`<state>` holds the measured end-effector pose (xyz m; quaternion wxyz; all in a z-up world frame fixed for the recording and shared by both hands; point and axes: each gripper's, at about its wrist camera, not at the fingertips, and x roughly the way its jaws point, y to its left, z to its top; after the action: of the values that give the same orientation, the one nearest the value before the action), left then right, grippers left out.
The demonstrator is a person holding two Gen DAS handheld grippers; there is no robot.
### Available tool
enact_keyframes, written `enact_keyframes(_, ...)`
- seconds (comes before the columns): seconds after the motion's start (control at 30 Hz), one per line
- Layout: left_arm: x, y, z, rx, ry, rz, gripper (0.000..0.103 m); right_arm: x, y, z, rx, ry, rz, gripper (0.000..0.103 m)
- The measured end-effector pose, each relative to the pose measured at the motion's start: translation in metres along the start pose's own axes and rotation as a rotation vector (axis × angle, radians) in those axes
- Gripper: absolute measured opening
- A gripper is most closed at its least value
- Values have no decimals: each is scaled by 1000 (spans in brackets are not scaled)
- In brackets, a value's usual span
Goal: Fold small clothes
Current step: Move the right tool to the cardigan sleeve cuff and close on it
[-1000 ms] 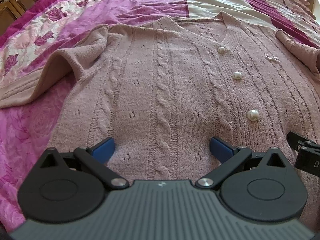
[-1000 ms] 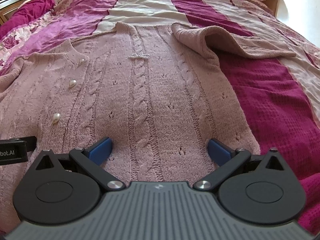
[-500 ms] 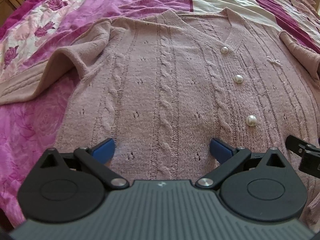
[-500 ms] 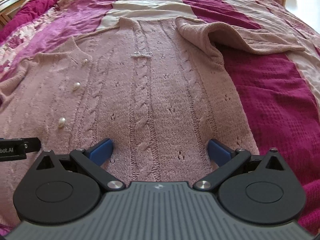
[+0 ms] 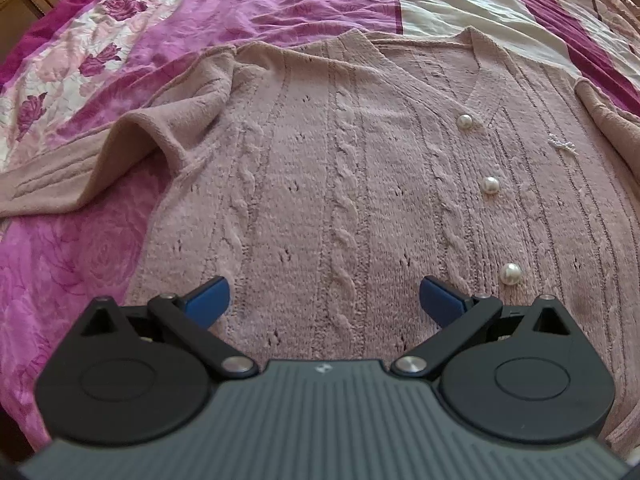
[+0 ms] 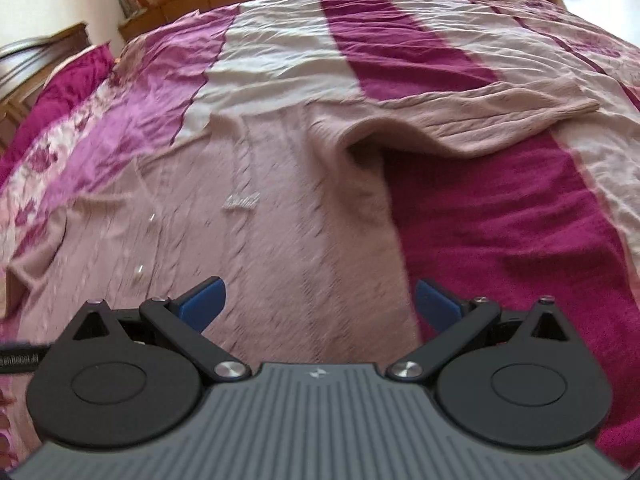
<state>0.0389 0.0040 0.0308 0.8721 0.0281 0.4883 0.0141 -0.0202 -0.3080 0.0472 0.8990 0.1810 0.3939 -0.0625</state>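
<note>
Pink cable-knit cardigan (image 5: 340, 184): lying front-up and spread flat on the bedspread (image 5: 248, 4), serving as landmark for all entries below.

Left sleeve (image 5: 80, 172): trailing off the cardigan's left edge, its shoulder end bunching into a raised fold.

Left gripper (image 5: 324, 300): hovering over the cardigan's lower hem, left of the button line; blue fingertips (image 5: 208, 298) standing wide apart, gripping nothing.

Pearl buttons (image 5: 490, 185): three, running down the cardigan's front placket, the lowest sitting just beside the left gripper's right fingertip.

Small pearl brooch (image 5: 563, 145): sitting right of the button line, on the cardigan's chest.

Right gripper (image 6: 318, 300): hovering over the cardigan's right half near its side edge; jaws spread wide, holding nothing. This view is motion-blurred.

Right sleeve (image 6: 480, 120): stretching rightward from the cardigan's shoulder across the bedspread, arching up near the armhole.
</note>
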Motion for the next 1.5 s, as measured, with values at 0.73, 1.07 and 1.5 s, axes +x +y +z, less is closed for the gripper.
enact_keyframes(0.73,21,-5,-4,36,15,10,103,29,-114,73,241,-127,-89,103)
enact_keyframes(1.07,24,-3,-9,49,-17,-7,103,71,-151,104,318,-193,-125,103)
enact_keyframes(1.5,26,-3,-11,51,-34,-22,103,108,-170,107,411,-291,-107,103)
